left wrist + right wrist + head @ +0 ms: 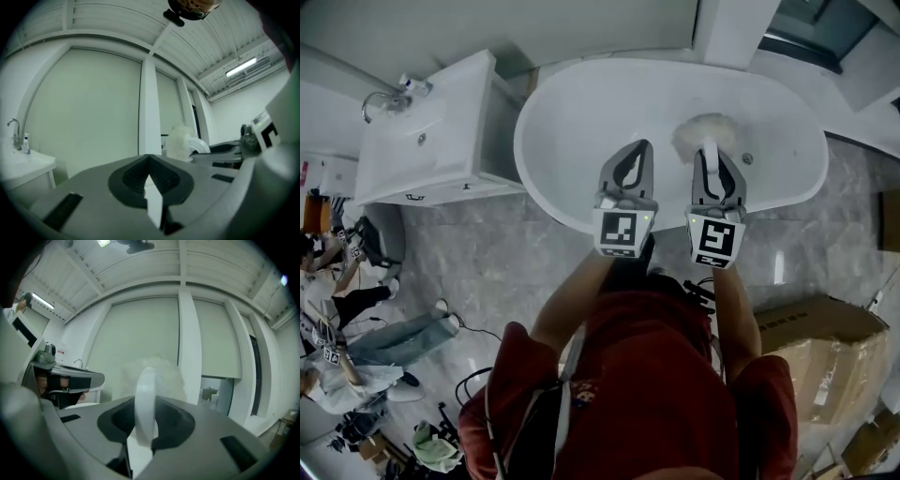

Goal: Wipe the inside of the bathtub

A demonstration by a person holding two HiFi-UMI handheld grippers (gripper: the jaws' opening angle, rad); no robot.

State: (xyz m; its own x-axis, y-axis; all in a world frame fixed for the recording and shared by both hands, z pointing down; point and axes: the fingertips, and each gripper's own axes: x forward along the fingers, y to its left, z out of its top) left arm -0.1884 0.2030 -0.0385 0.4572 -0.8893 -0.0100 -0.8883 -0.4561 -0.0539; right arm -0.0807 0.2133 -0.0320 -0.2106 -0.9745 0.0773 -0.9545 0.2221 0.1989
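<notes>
Nearest the head camera is the person [647,403] in a red top, both forearms reaching forward over the near rim of the white oval bathtub [581,112]. The tub stands across the far middle of the scene on a grey marbled floor [487,253].

Inside the tub, toward its right half, a fluffy white duster [705,133] lies just left of the drain [747,158]; whether its head touches the tub's surface cannot be told. The right gripper [710,161] has its jaws clamped on the duster's white handle, which stands upright between the dark pads in the right gripper view, the fluffy head just beyond them.

The left gripper [630,167] hangs just to the left of the right one, over the middle of the tub, apart from the duster. Its jaws meet at the tips, with nothing between them.

Left of the tub stands a white washbasin [441,141] with a chrome tap [380,101] at its far corner. A cardboard box [825,347] sits on the floor at the near right.
</notes>
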